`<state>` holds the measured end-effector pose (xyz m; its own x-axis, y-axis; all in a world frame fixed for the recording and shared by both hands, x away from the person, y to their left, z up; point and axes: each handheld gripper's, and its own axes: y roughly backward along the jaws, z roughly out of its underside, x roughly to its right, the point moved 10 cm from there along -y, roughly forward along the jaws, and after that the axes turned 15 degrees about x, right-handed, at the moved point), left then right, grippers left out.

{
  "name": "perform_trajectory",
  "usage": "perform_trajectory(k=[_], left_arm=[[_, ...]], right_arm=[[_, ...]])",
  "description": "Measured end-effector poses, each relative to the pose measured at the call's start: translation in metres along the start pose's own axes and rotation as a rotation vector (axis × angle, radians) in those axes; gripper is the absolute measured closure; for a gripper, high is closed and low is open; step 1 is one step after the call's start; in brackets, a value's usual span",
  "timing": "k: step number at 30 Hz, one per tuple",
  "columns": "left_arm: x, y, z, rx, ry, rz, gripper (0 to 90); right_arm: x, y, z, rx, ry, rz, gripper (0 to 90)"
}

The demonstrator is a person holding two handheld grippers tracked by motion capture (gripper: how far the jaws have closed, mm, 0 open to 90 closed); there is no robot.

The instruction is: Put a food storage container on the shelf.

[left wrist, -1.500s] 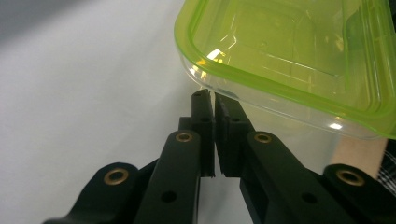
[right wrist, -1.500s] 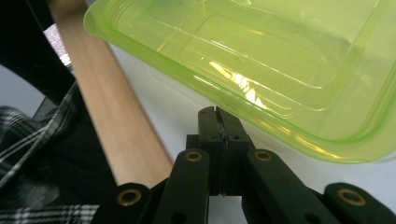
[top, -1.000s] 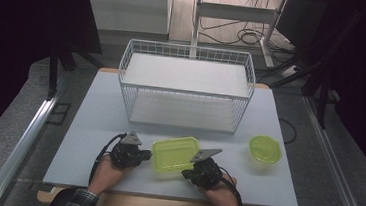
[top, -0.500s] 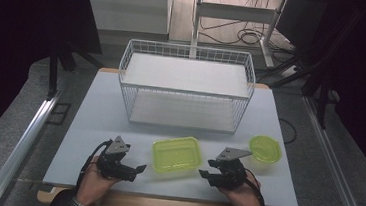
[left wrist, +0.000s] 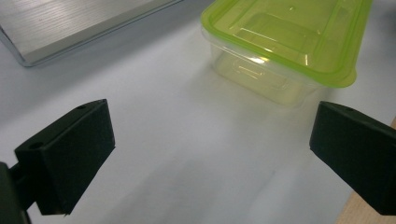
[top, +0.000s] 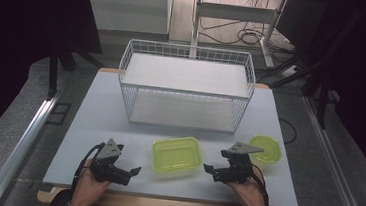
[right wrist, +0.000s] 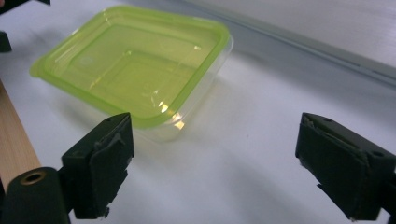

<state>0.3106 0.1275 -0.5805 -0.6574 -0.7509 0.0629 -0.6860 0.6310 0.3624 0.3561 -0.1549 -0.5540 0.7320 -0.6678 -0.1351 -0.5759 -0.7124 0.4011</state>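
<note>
The white table [top: 93,125] carried a wire basket [top: 186,88] at the back. The rectangular green-lidded container [top: 177,153] sat near the front edge, between the left gripper [top: 127,173] and right gripper [top: 214,170], touching neither. Both had just been opening their jaws, now spread wide, nothing between them.

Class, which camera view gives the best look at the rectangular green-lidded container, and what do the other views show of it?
The right gripper view: the rectangular container appears whole and close, with its lid and clear base visible. The left gripper view crops its far end at the frame edge. The high view shows it whole but small, lying on the table.
</note>
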Motion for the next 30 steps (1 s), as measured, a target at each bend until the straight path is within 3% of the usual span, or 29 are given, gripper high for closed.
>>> perform_trajectory(k=[8, 12, 20, 27, 30], left_arm=[[-0.001, -0.003, 0.004, -0.022, -0.023, -0.004, 0.0], [-0.001, -0.003, 0.003, -0.013, -0.014, -0.003, 0.0], [0.001, -0.004, 0.005, -0.026, -0.030, 0.006, 0.2], [0.001, -0.005, 0.006, -0.030, -0.038, 0.006, 0.4], [0.001, -0.005, 0.006, -0.031, -0.043, 0.006, 0.5]], right_arm=[[-0.001, -0.010, -0.003, -0.044, -0.047, -0.013, 6.5], [-0.003, -0.016, -0.009, -0.045, -0.104, -0.021, 7.4], [-0.002, -0.031, -0.016, -0.063, -0.177, -0.051, 28.2], [0.002, -0.051, -0.017, -0.100, -0.308, -0.082, 49.7], [0.003, -0.055, -0.015, -0.115, -0.340, -0.083, 53.4]])
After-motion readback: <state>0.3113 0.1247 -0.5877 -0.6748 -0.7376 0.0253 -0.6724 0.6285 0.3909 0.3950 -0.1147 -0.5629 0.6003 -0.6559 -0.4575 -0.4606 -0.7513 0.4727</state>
